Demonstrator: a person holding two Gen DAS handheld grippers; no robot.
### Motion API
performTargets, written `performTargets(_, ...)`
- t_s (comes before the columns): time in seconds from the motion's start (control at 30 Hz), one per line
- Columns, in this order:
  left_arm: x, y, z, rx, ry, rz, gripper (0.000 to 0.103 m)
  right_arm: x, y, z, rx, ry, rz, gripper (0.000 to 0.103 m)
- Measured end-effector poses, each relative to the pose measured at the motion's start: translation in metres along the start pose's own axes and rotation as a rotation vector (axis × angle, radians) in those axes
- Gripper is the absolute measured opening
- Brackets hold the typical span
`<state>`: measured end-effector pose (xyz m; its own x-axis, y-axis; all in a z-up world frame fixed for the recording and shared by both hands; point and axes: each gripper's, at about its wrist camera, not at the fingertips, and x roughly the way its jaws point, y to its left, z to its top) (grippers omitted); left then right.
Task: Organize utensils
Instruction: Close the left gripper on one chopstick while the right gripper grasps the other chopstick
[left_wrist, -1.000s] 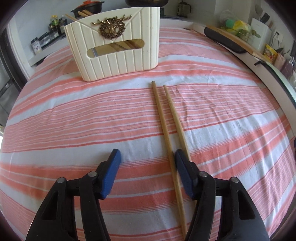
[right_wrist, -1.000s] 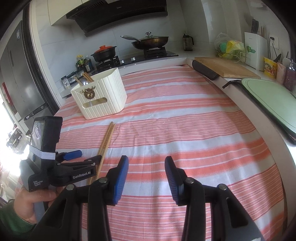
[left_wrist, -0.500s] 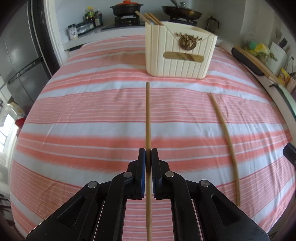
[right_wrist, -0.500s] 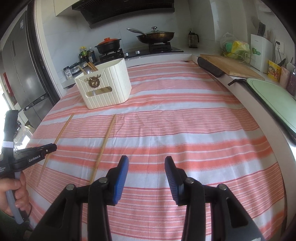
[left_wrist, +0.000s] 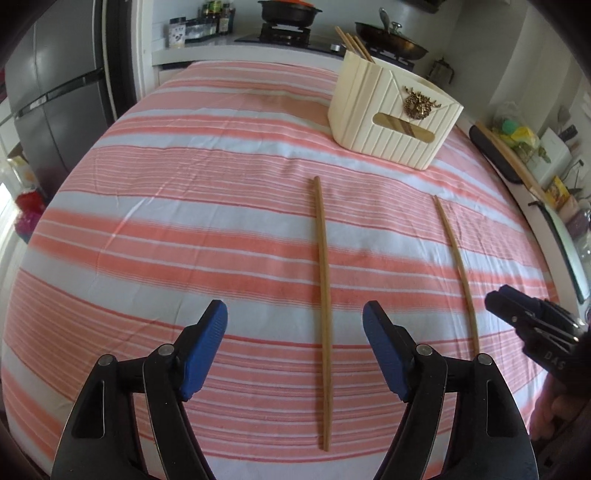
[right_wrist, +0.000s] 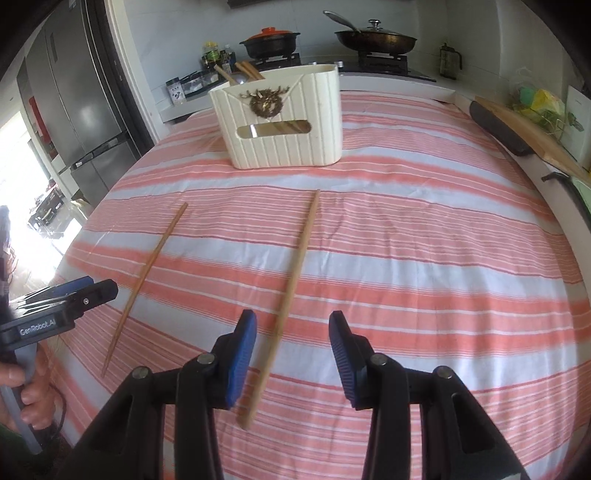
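Two wooden chopsticks lie apart on the striped tablecloth. The left chopstick (left_wrist: 323, 295) (right_wrist: 147, 266) lies between the open jaws of my left gripper (left_wrist: 295, 347), which holds nothing. The right chopstick (left_wrist: 456, 258) (right_wrist: 291, 284) runs between the open jaws of my right gripper (right_wrist: 292, 354), close to the left pad; no contact shows. A cream ribbed utensil holder (left_wrist: 395, 122) (right_wrist: 284, 122) with a brass deer emblem stands at the far side and holds several chopsticks. The right gripper also shows in the left wrist view (left_wrist: 532, 325); the left one shows in the right wrist view (right_wrist: 66, 299).
The table (right_wrist: 443, 258) is covered by an orange-and-white striped cloth. A wooden cutting board (right_wrist: 532, 136) lies along the right edge. A stove with a pot (right_wrist: 269, 40) and a pan (right_wrist: 373, 37) is behind. A fridge (right_wrist: 77, 110) stands at the left.
My left gripper was shut on one chopstick half a second ago; it has opened and the chopstick lies on the cloth. My right gripper has moved over the other chopstick.
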<state>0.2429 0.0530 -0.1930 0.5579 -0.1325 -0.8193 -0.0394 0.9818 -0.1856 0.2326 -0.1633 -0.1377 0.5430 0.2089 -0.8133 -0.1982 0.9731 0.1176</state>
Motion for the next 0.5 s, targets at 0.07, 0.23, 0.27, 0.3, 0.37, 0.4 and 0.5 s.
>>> performTargets(0.07,-0.005,0.005,-0.002,-0.013,-0.007,-0.002,0.077,0.018,0.015,0.006,-0.027,0.029,0.004,0.041)
performTargets(0.23,-0.016,0.023,-0.005,-0.033,-0.031,0.016,0.077,0.041,0.034,0.008,-0.104,0.044,-0.169,0.008)
performTargets(0.27,-0.018,0.028,-0.005,-0.037,-0.036,0.022,0.077,0.039,0.03,0.008,-0.065,0.048,-0.163,0.007)
performTargets(0.3,-0.019,0.032,-0.005,-0.042,-0.037,0.027,0.077,0.035,0.026,0.006,-0.045,0.051,-0.174,0.007)
performTargets(0.37,-0.022,0.04,-0.007,-0.052,-0.037,0.032,0.077,0.021,0.021,-0.001,-0.033,0.034,-0.212,0.006)
performTargets(0.4,-0.023,0.043,-0.007,-0.054,-0.038,0.033,0.077,0.012,0.018,-0.006,-0.027,0.028,-0.227,0.006)
performTargets(0.5,-0.022,0.047,-0.01,-0.048,-0.031,0.037,0.077,-0.014,0.011,-0.024,-0.022,0.012,-0.281,0.006)
